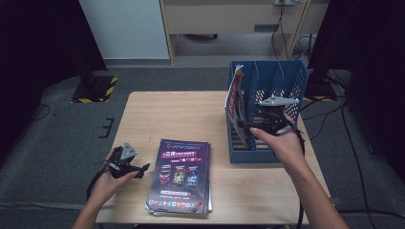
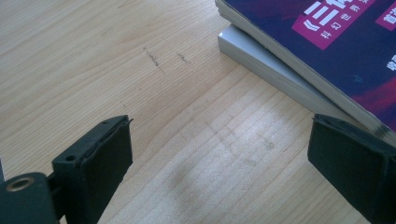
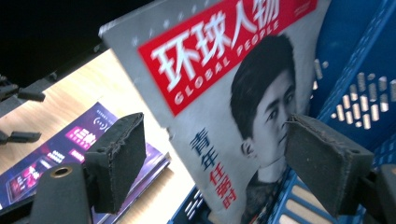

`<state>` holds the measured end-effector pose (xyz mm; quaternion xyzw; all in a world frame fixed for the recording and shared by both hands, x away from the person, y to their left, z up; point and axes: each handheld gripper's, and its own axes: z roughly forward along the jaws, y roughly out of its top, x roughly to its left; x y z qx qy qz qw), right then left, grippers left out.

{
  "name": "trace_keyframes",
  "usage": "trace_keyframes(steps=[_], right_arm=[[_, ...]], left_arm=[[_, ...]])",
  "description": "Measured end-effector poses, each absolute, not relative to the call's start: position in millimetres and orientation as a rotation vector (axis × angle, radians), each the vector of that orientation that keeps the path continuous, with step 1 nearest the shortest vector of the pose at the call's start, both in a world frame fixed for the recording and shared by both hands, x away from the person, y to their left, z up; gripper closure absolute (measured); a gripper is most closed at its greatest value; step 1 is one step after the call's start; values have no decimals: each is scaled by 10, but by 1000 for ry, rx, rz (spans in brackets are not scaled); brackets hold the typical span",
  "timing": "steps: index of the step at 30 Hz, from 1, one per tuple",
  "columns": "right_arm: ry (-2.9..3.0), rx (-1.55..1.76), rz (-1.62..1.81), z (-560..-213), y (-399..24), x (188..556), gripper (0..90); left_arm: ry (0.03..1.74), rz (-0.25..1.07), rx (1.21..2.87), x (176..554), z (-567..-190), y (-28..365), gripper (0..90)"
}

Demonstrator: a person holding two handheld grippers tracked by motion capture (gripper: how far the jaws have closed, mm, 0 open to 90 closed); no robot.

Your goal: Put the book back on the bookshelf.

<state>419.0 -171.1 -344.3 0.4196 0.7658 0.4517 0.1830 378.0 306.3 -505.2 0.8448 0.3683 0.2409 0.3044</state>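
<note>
Filing magazines into the blue rack [image 1: 253, 155], I judge the leftmost slot's magazine [image 3: 224, 93] placed and leaning there, my right gripper [image 1: 267, 121] standing apart beside it, pressing nothing, my left gripper [image 1: 131, 168] apart left of the stack [image 1: 181, 176], next needing a grasp on its top copy.

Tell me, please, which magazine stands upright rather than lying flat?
The grey-and-red magazine standing in the blue rack; the purple ones lie stacked flat on the table.

Open left claw [image 2: 219, 163] hovers over bare wooden table [image 2: 116, 60], stacked magazines [image 2: 327, 51] just beside it.
</note>
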Motion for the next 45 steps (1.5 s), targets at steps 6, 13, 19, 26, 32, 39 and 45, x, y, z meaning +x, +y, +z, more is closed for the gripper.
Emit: trace_keyframes(steps=[6, 13, 19, 26, 32, 39, 45], right_arm=[[2178, 1175, 1273, -3589, -1690, 4110, 209], [2204, 1166, 1263, -3729, -1653, 4025, 207], [2214, 1171, 1252, -3856, -1592, 3997, 184], [2226, 1175, 1246, -3955, -1510, 3954, 171], [2255, 1165, 1236, -4075, -1435, 3890, 167], [2290, 1148, 1238, -4197, -1337, 3796, 170], [2317, 1127, 1242, -4276, -1237, 3736, 166]], left_arm=[[972, 643, 2236, 3776, -5049, 3056, 62], [967, 641, 2243, 3780, -5058, 3048, 62], [970, 638, 2237, 3776, -5056, 3045, 65], [965, 635, 2239, 3775, -5066, 3029, 64], [969, 636, 2231, 3776, -5049, 3037, 66], [967, 642, 2230, 3771, -5039, 3035, 75], [966, 632, 2234, 3769, -5035, 3030, 85]])
